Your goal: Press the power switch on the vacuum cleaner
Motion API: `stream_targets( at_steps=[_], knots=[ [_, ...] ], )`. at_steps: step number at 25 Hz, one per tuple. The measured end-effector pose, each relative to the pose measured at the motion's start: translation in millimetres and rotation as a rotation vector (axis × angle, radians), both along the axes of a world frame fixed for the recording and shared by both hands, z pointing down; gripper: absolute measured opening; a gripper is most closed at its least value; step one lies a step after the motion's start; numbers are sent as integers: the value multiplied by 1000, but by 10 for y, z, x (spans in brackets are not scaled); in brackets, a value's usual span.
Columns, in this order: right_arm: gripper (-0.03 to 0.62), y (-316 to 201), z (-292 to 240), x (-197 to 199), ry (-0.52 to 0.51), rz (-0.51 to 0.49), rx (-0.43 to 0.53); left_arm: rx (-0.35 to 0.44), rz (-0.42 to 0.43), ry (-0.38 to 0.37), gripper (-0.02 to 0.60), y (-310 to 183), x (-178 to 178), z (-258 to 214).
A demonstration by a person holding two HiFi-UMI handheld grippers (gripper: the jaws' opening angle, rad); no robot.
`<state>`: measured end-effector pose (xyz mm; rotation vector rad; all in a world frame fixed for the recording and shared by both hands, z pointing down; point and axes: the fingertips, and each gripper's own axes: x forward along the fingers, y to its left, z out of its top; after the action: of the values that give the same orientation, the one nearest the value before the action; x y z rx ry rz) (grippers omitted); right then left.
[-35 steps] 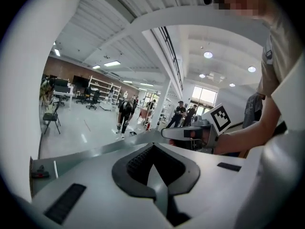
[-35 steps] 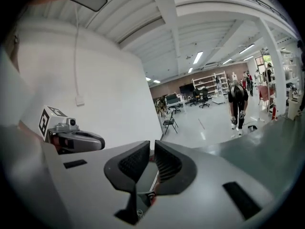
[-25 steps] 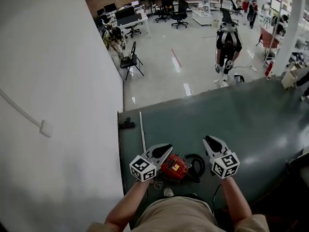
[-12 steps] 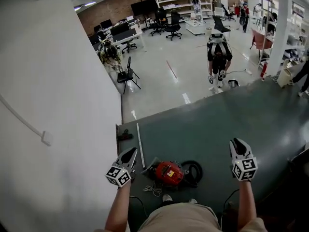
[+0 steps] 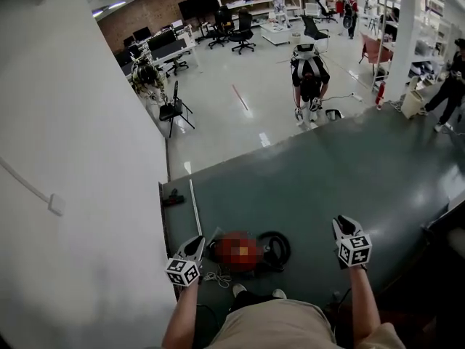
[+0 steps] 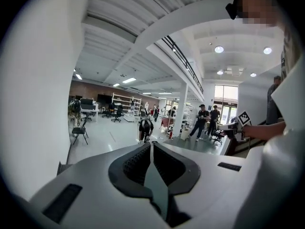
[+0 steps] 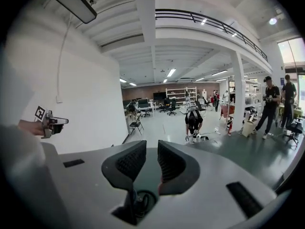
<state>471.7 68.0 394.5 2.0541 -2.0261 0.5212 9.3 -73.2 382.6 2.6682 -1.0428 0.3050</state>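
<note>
Both level: left hand-held gripper (image 5: pixel 196 242) closed, right hand-held gripper (image 5: pixel 343 224) slightly parted.

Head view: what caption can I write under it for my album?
A person holds the left gripper and right gripper either side of a red vacuum cleaner on green floor.

Your head camera looks steeply down from high above the green floor (image 5: pixel 327 180). Each gripper camera sits close behind its own jaws, facing outward, seemingly level. All three catch the stooping person (image 5: pixel 309 78). The left gripper view shows your right gripper (image 6: pixel 224 126), and the right gripper view your left gripper (image 7: pixel 64 121).
</note>
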Motion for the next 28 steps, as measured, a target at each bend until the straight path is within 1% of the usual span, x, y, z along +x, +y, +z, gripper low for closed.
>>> stream_targets(
  at_steps=[2, 4, 6, 9, 14, 17, 23, 28],
  knots=[
    [64, 39, 171, -164, -2, -38, -29, -34, 23, -15, 8, 112, 148, 242],
    [64, 62, 333, -322, -4, -66, -54, -49, 46, -25, 8, 194, 296, 436],
    [64, 86, 442, -495, -44, -87, -68, -62, 64, -20, 8, 281, 452, 564],
    [64, 99, 474, -768, -98, -130, -61, -59, 108, 4, 8, 465, 761, 547],
    [64, 53, 582, -1211, -118, -205, -73, -81, 214, 11, 8, 721, 1264, 607],
    [64, 32, 630, -1417, -126, -240, -79, -79, 259, 13, 8, 847, 1501, 610],
    [64, -94, 555, -1720, -158, -278, -54, -58, 315, 41, 8, 974, 1801, 539],
    [64, -138, 587, -1970, -176, -301, -55, -45, 339, 52, 8, 1026, 1912, 463]
  ],
)
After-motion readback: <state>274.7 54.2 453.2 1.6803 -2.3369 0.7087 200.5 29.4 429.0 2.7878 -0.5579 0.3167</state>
